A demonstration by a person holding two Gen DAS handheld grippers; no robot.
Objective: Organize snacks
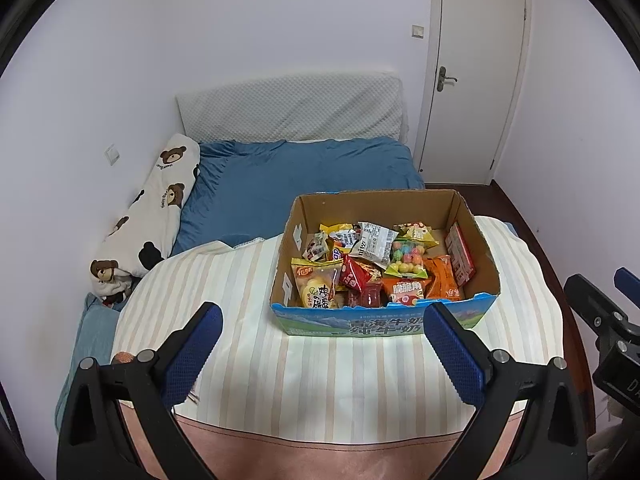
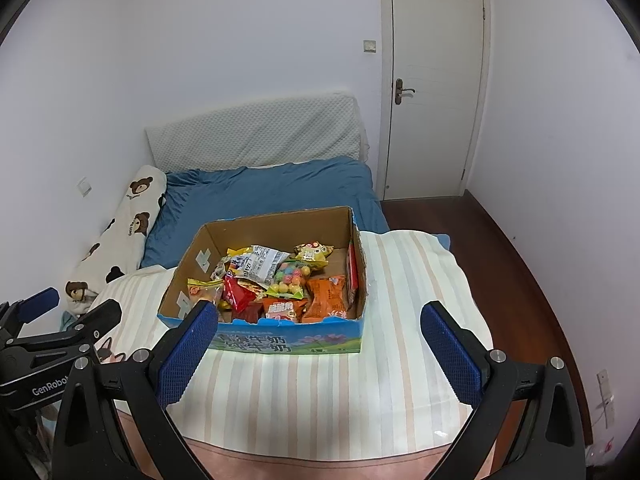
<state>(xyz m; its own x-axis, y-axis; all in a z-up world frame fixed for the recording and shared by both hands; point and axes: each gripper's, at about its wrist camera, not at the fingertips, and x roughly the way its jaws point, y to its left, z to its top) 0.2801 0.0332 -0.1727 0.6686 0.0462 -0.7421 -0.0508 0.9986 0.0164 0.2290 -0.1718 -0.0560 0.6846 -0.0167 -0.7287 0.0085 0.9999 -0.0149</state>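
Snacks (image 1: pixel 372 268): a loose heap of small sealed packets, yellow, red, orange, white and clear, lying flat or tilted across one another inside the box (image 1: pixel 384 322).
Box: open-topped brown cardboard carton with a rough cut rim; the outer front is printed blue and green with large Chinese characters reading 青海牛奶 纯牛奶; white tape patches on the inner left wall.
Where it sits: on a cream cloth (image 1: pixel 320 364) with pale pink and green stripes spread over the bed (image 1: pixel 288 184), toward the near end.
Packets: a clear bag of pastel round candies (image 1: pixel 406 258); an orange pack (image 1: pixel 440 282) beside a red flat box standing against the right wall; a yellow pouch with black characters at the front left; other print too small to read.
Bed: blue rumpled sheet, a white quilted pad against the wall, a long cream pillow (image 1: pixel 148 216) with brown bear faces.
Left tongs (image 1: pixel 322 326): spread wide, holding nothing, blue textured pads (image 1: pixel 454 356), hovering short of the box.
Right tongs (image 2: pixel 318 326): spread wide, holding nothing, at the box's near wall.
Writing: "GenRobot" on the left tongs' body in the right wrist view.
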